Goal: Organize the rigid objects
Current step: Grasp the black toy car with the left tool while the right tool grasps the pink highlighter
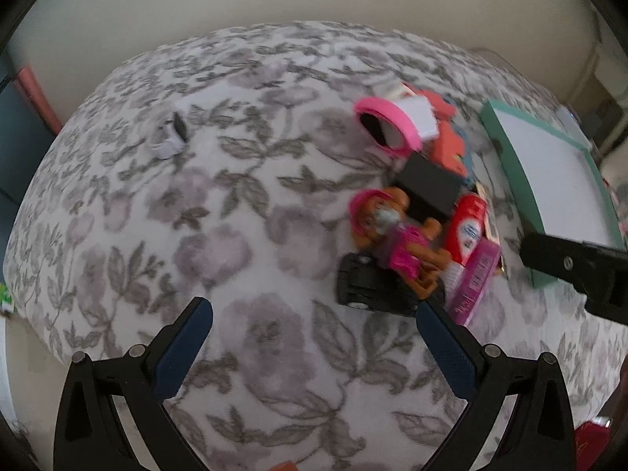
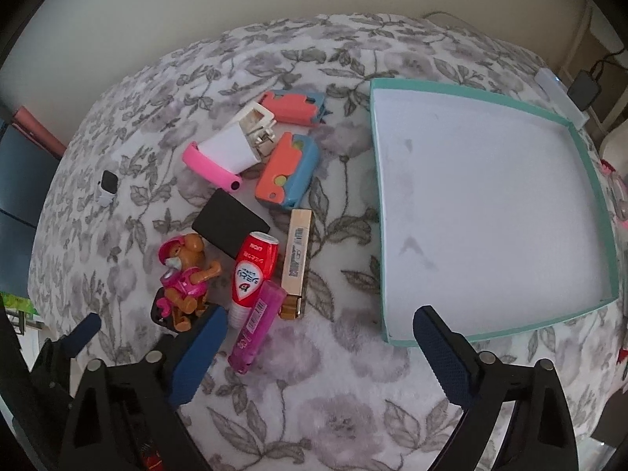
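Left wrist view
Surface: a floral blanket [image 1: 235,204] is seen under everything.
Left gripper [image 1: 314,314]: jaws stand wide apart, nothing between them; it is pointed steeply down at bare blanket.
Pile: a dog figure [image 1: 392,231] lying over a black toy car [image 1: 369,286] is seen at 1 o'clock from the gripper, the car just beside the right-hand finger. A red tube [image 1: 467,227] and a purple tube [image 1: 477,282] lie beyond.
Outlier: a small white item [image 1: 168,137] lies well apart at 11 o'clock.
Blur: fine detail cannot be read.

Right wrist view
Right gripper [image 2: 318,318]: jaws are wide apart, empty.
Tray: a teal tray [image 2: 376,204] is seen at 1 o'clock, empty, its near corner just beside the right-hand finger.
Objects: the pile sits at 10 to 11 o'clock, with a tan box [image 2: 298,251], black block [image 2: 231,223], pink band [image 2: 208,167], white plug [image 2: 243,137] and 2 orange-blue toys [image 2: 288,172].
Step judged: first pick not yet made; 0 items are in the tray.
Technique judged: the purple tube, nearest and free at its end, should be taken across its narrow width, then lifted clear before it is carried over the tray wall. Neighbours could be dragged if the fingers are lowered into the pile.
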The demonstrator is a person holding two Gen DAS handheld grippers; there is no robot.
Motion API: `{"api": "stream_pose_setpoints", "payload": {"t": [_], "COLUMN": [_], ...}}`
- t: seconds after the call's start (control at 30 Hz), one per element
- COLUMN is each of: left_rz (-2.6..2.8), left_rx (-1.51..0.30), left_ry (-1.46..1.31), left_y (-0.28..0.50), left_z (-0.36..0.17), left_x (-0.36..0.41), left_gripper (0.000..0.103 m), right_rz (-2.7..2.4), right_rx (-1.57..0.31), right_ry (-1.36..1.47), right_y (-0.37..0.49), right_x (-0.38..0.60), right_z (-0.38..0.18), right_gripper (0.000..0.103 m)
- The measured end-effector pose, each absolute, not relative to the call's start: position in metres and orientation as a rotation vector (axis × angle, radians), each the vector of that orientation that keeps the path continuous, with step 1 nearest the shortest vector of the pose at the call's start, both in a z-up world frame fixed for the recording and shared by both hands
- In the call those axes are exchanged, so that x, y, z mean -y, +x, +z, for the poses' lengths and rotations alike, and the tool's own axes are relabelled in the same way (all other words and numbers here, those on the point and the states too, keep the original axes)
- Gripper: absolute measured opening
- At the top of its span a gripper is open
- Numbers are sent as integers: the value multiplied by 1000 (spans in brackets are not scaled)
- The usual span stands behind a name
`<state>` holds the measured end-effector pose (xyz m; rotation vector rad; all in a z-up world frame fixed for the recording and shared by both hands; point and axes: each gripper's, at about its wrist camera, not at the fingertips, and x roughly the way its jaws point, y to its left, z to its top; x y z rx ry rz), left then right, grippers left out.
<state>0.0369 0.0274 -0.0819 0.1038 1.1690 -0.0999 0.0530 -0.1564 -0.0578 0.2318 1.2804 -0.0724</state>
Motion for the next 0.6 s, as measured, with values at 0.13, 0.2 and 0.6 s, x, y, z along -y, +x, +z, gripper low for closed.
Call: {"api": "stream_pose_setpoints", "payload": {"t": [0.13, 0.2, 0.6], "left_rz": [-141, -154, -227], "left_rx": [-1178, -1181, -1175], "left_ry": [169, 205, 239], "left_y": [39, 41, 47], "left_z": [-89, -93, -100], "left_x": [-10, -2, 13], "left_gripper": [103, 103, 64], "right_rz": [-85, -89, -59], "right_rx": [-1285, -1283, -1313], "right_ry": [262, 266, 251], "right_y": [52, 52, 53], "right_x": [162, 163, 153], "right_z": [-61, -62, -72], "right_gripper": [97, 97, 89]}}
